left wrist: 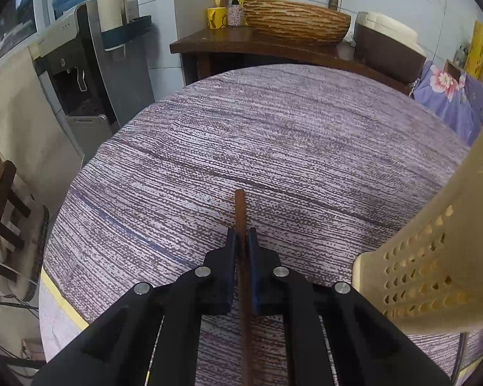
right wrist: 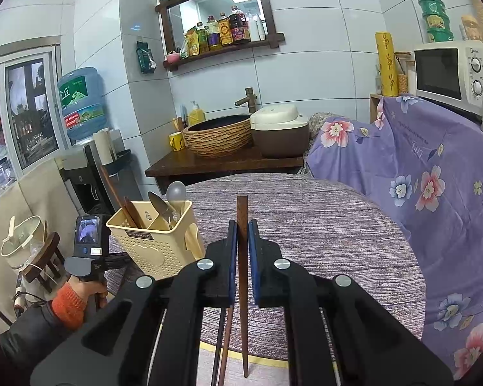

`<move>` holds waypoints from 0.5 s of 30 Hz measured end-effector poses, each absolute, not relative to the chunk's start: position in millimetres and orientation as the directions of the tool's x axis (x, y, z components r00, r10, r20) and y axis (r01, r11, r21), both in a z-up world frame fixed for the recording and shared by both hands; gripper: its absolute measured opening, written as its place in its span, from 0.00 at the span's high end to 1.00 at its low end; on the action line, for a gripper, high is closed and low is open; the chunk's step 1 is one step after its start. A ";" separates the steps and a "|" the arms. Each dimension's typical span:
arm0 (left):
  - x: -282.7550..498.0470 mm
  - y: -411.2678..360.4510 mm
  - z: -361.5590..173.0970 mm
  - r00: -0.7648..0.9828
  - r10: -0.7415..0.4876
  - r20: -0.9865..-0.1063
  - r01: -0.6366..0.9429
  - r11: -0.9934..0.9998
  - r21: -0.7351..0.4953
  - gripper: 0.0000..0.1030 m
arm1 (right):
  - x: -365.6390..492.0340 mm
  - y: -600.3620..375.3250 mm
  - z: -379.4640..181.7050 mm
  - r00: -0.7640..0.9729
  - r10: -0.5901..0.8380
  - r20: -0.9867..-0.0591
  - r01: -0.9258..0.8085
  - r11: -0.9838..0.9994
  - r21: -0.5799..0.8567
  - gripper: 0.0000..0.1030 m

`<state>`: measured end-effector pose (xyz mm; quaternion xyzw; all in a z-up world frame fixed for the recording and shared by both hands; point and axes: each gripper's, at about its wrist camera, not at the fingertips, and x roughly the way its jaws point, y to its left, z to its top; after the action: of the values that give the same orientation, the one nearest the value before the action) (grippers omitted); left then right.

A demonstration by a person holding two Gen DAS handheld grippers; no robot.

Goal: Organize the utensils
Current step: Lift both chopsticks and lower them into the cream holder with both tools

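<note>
Your left gripper (left wrist: 240, 234) is clamped on a brown wooden chopstick (left wrist: 240, 207), blue pads pressing it from both sides; the stick's blunt end pokes out past the fingertips above the purple woven tablecloth (left wrist: 273, 135). No earlier view is on hand, so only that grip is recorded. Just to its right stands the cream perforated utensil holder (left wrist: 434, 257), close to the gripper but not touching it.

Your right gripper (right wrist: 241, 228) is likewise clamped on a dark wooden chopstick (right wrist: 242, 209), held upright, its square end above the pads. Two more thin sticks show below the jaws; whether they are gripped I cannot tell.

From the right wrist view, the utensil holder (right wrist: 151, 247) stands on the table's left side. Its near compartment holds brown chopsticks (right wrist: 128, 209); the one behind holds two metal spoons (right wrist: 170, 199). Your left hand (right wrist: 90, 289), in an orange cuff, grips its handle beside the holder.
</note>
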<state>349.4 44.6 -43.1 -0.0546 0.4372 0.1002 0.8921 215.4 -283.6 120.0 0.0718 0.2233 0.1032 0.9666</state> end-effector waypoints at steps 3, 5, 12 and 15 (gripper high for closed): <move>334.3 47.2 -29.5 0.639 0.092 -0.763 -0.210 0.976 -0.059 0.92 | 214.3 -283.2 119.8 0.882 0.231 -0.411 -0.168 0.968 0.184 0.92; 318.5 48.8 -14.8 0.677 0.054 -0.734 -0.184 0.978 -0.098 0.92 | 213.2 -283.7 120.2 0.883 0.232 -0.409 -0.168 0.968 0.186 0.92; 241.6 58.6 54.8 0.818 -0.063 -0.571 -0.076 0.974 -0.215 0.92 | 204.9 -285.3 122.0 0.888 0.233 -0.397 -0.169 0.967 0.191 0.92; 209.0 62.4 77.9 0.860 -0.091 -0.502 -0.033 0.972 -0.232 0.92 | 201.0 -286.8 121.8 0.887 0.245 -0.391 -0.175 0.963 0.207 0.92</move>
<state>209.1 62.4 77.9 -0.1171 0.2641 -0.0152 0.9572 201.0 -286.8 121.8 0.0832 0.2115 0.1086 0.9677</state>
